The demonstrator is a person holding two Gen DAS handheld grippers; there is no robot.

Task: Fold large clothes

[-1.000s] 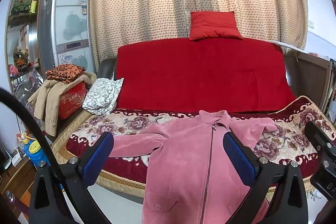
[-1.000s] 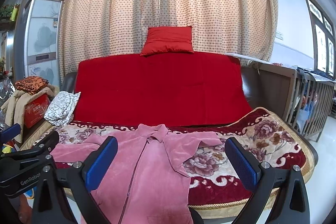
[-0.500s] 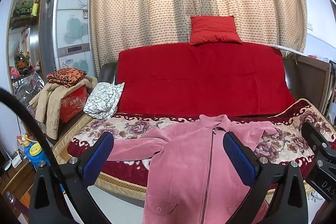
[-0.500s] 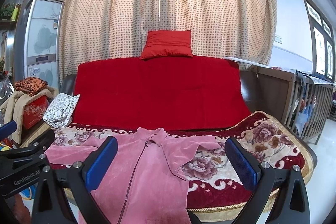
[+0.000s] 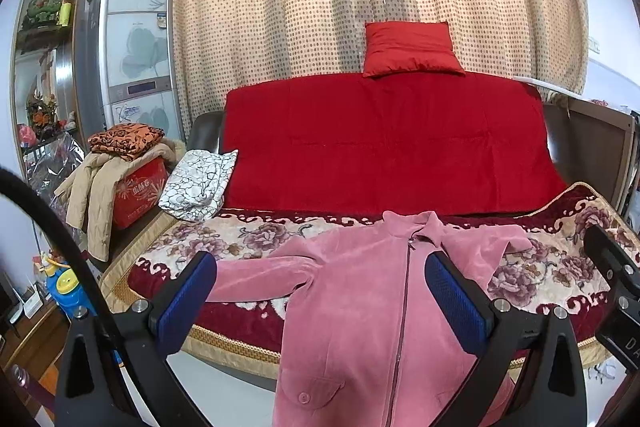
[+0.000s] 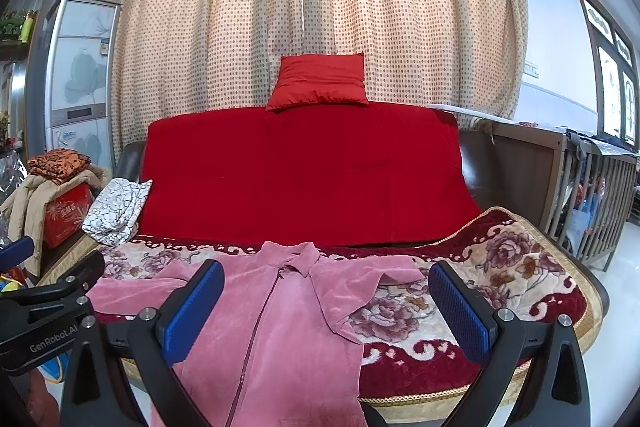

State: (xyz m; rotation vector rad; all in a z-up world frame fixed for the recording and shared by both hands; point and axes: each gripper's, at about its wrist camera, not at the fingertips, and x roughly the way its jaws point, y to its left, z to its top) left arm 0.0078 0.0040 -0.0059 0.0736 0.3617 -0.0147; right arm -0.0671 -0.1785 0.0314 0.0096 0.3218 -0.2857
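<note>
With both sets of blue pads spread wide and gripping nothing, left gripper (image 5: pixel 320 291) and right gripper (image 6: pixel 326 301) hang before the sofa's front edge. Pink velvet zip-front jacket (image 5: pixel 372 311) lies flat on the floral sofa cover (image 6: pixel 516 267), hem draping over that front edge. Judgement: pinch the left sleeve cuff near the cover's left edge first, then the right sleeve, folding each across the zip without dragging the body.
</note>
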